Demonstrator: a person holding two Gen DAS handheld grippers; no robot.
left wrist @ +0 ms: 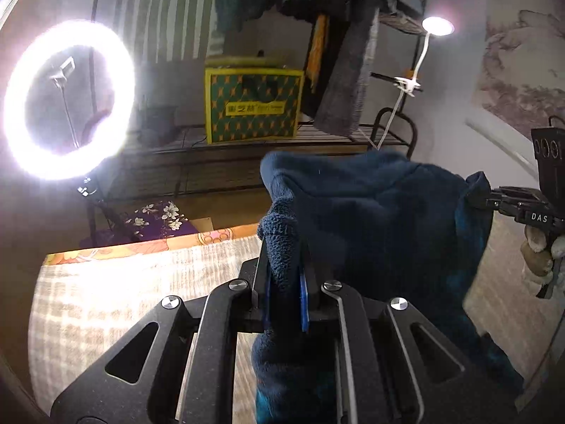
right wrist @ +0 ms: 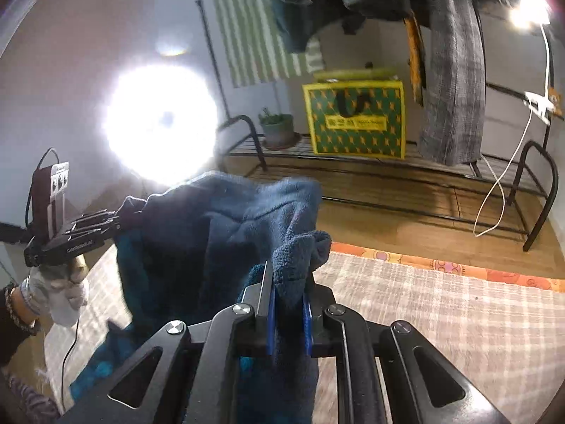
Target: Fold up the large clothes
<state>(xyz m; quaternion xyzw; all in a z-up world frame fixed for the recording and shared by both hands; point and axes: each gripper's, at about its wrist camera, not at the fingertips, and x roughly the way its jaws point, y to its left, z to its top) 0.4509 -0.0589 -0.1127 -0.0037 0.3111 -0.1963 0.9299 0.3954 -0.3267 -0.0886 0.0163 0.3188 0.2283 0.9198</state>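
We note left gripper [left wrist: 282,265] and right gripper [right wrist: 287,282] each clamped on the blue fleece garment [left wrist: 370,212]: soft, bulky, limp; we judge its corners the best hold

Dark blue fleece garment [left wrist: 370,212], thick, nubby pile. Raised, bunched, draped between left gripper [left wrist: 284,272] and right gripper [right wrist: 287,282]; a fold pinched in each, rest hanging below them.

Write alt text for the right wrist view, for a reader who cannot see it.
The right gripper has its jaws shut on a fold of dark blue fleece garment, held up above a pale checked cover. At left, the left gripper grips the same garment. Behind stand a green and yellow bag on a metal rack, hanging clothes and a glaring ring light.
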